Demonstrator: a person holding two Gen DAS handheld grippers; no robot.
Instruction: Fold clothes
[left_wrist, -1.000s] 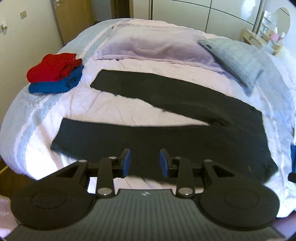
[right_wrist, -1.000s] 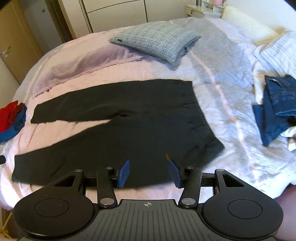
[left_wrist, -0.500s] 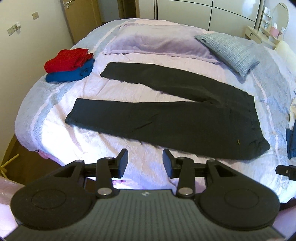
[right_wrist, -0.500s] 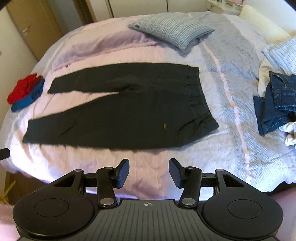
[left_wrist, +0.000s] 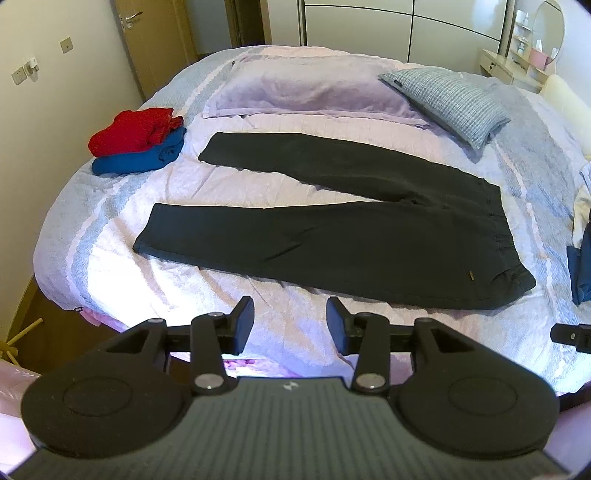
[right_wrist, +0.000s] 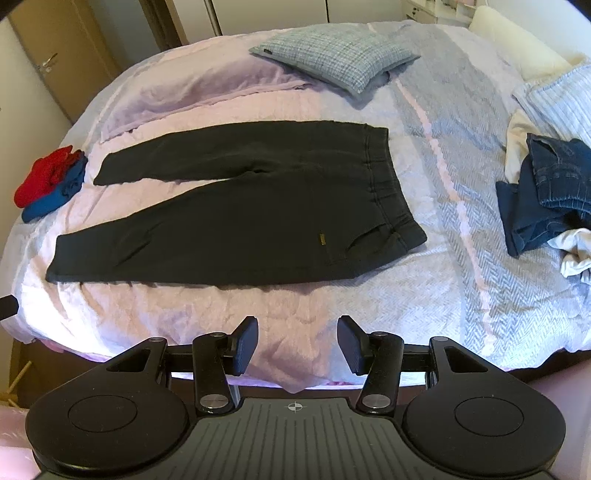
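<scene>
Left wrist view first: my left gripper (left_wrist: 290, 319) hangs over the near edge of the bed (left_wrist: 155, 284), its jaws parted to a middling gap and opening as I speak, with nothing between them but bedspread below. The black trousers (left_wrist: 354, 236) lie flat across the bed, well beyond the jaws, legs splayed toward the left and the waistband at the right. At the far left edge of the bed sits a folded red garment (left_wrist: 133, 131) stacked on a folded blue garment (left_wrist: 140, 158). Behind the trousers I see a lilac pillow (left_wrist: 306, 88) and, right of it, a grey checked pillow (left_wrist: 448, 101). A tip of my right gripper (left_wrist: 570, 334) pokes in at the right edge.

Right wrist view now: my right gripper (right_wrist: 297, 345) hovers just off the bed's near edge, jaws standing fairly wide, holding nothing and touching nothing. The trousers are spread out ahead, apart from the jaws, the waistband end nearer the middle of the view. To the right lies a heap of blue jeans (right_wrist: 546, 192) with some white cloth (right_wrist: 576, 254) beside it.
</scene>
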